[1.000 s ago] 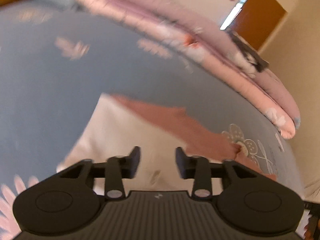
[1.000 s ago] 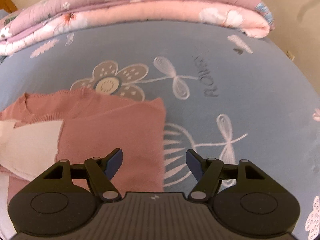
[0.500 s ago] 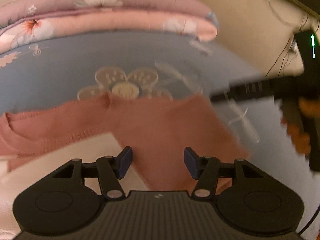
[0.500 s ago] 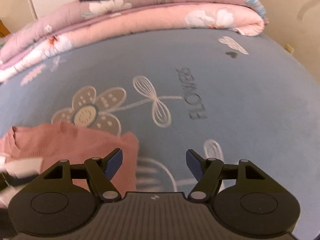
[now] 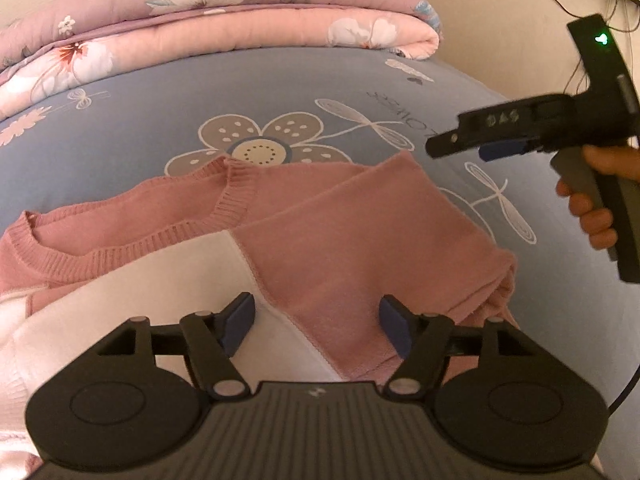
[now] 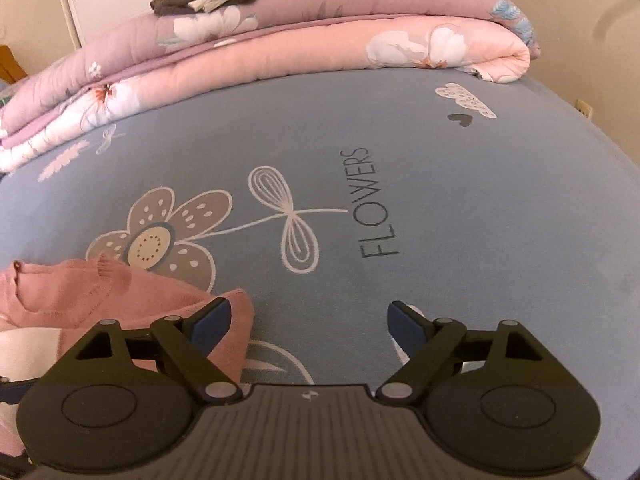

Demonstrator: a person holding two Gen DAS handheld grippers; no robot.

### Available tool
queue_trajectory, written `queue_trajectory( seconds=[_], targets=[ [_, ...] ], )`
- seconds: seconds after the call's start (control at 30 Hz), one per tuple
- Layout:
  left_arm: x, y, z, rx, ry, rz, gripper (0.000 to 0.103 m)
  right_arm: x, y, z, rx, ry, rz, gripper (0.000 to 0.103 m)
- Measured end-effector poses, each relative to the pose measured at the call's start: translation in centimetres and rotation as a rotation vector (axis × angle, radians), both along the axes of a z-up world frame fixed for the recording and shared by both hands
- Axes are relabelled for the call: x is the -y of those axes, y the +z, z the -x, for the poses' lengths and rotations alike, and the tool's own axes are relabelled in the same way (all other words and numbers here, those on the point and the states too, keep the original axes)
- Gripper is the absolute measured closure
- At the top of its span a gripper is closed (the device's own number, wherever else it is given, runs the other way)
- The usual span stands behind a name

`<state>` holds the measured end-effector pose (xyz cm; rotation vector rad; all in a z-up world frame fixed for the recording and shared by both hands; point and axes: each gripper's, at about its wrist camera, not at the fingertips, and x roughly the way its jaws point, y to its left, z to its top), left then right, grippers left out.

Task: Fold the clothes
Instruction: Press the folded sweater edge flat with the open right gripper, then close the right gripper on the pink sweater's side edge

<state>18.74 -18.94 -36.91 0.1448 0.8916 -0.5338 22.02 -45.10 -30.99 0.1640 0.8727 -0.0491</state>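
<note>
Sweater (image 5: 360, 248) lies part-folded on the bed (image 6: 440, 200); both grippers, left (image 5: 316, 322) and right (image 6: 308, 320), have swung right, fingers wide apart, holding nothing.

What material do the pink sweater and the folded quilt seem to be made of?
The pink sweater looks like a soft, matte knit: ribbed stitches show at its neckline and the surface is slightly fuzzy. The folded quilt looks like padded, smooth printed fabric, perhaps cotton: its folds are thick and rounded, with floral print. The exact fibre cannot be told.
</note>
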Motion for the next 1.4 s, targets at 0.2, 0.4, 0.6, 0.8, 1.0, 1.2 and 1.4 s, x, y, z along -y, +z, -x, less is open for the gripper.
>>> queue_trajectory(
  seconds=[0.2, 0.4, 0.6, 0.8, 1.0, 1.2, 1.4],
  targets=[
    [0.4, 0.0, 0.3, 0.007, -0.012, -0.007, 0.026, -1.9, -3.1, -3.3, -0.062, 0.072, 0.081, 0.013],
    [-0.2, 2.3, -1.5, -0.018, 0.038, 0.087, 0.026, -0.4, 1.1, 2.5, -0.011, 0.064, 0.002, 0.015],
    [2.0, 2.0, -4.3, -0.018, 0.008, 0.081, 0.026, -2.2, 0.3, 7.2, -0.119, 0.092, 0.017, 0.015],
    [4.2, 1.4, -5.3, -0.025, -0.024, 0.044, 0.026, -1.8, 0.9, 10.4, -0.111, 0.020, 0.053, 0.015],
    [6.4, 1.3, -6.0, -0.013, -0.074, 0.043, 0.026, -5.1, -0.3, 11.9, -0.111, 0.164, 0.162, 0.015],
    [8.8, -0.8, -7.6, -0.035, -0.060, -0.023, 0.022, -7.0, -1.6, 10.4, -0.099, 0.108, 0.370, 0.015],
    [8.8, -1.0, -7.7, -0.036, -0.043, -0.035, 0.021, -6.9, -1.6, 11.8, -0.169, 0.004, 0.386, 0.017]
  ],
)
